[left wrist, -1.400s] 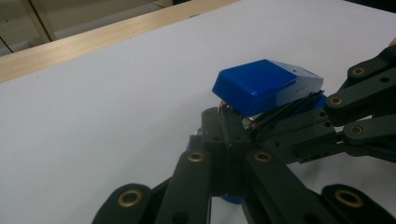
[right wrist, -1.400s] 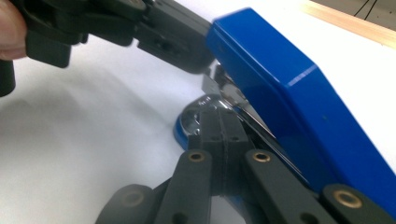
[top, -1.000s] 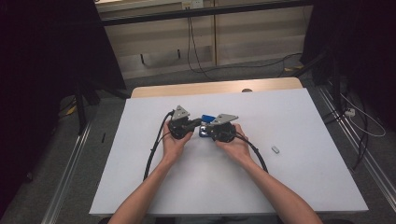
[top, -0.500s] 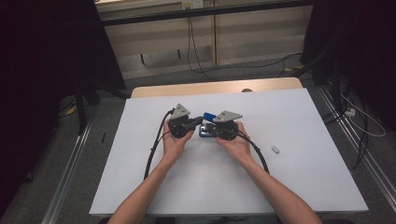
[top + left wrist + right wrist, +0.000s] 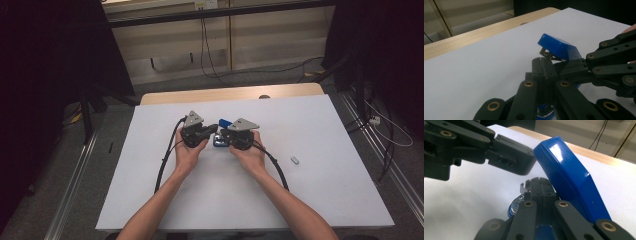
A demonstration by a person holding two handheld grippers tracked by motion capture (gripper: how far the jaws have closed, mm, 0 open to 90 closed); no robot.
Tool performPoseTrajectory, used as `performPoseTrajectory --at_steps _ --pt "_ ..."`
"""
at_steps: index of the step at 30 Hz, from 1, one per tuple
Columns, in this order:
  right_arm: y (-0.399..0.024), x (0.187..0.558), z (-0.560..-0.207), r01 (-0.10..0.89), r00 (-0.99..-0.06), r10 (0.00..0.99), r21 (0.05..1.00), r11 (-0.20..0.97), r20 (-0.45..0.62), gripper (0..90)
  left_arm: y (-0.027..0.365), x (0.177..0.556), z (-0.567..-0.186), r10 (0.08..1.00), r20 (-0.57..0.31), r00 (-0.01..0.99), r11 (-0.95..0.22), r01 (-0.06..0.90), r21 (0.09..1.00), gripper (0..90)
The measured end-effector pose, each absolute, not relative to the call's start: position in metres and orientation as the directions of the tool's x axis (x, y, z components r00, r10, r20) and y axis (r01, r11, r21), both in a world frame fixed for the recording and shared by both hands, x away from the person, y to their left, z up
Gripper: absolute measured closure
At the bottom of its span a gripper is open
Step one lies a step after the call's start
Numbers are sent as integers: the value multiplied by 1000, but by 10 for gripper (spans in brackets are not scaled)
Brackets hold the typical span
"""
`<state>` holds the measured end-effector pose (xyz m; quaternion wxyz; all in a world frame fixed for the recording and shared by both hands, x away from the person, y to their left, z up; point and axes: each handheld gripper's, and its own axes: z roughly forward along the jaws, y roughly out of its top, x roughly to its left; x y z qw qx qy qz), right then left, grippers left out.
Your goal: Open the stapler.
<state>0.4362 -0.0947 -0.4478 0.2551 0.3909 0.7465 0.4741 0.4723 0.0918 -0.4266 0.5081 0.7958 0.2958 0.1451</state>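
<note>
Mid-table | one blue stapler (image 5: 223,123), lid raised | two grippers: left gripper (image 5: 212,131), right gripper (image 5: 223,136), jaws closed, grasp unclear | one small grey piece (image 5: 295,160)

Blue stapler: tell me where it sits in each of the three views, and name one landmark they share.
High view: the blue stapler lies mid-table, between the two grippers.
Left gripper view: right of centre, its lid raised above the closed jaws.
Right gripper view: its lid slants from top centre to lower right.
Shared landmark: the wooden table edge beyond the white sheet.
</note>
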Motion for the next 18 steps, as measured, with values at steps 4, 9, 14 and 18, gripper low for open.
performPoseTrajectory --at_steps 4,9,14,18 --pt "-93 436 -449 341 -566 825 905 254 -18 900 92 475 -431 625 -67 777 -323 336 885 900" --pt "-94 437 -449 342 -563 826 905 252 -18 900 91 478 -437 624 -81 777 -323 351 879 900" --pt "-95 437 -449 358 -560 829 900 247 -5 900 88 478 -439 612 -52 789 -358 335 871 900" --pt "-96 437 -449 361 -555 832 901 243 -2 900 90 480 -440 623 -66 779 -346 350 870 900"
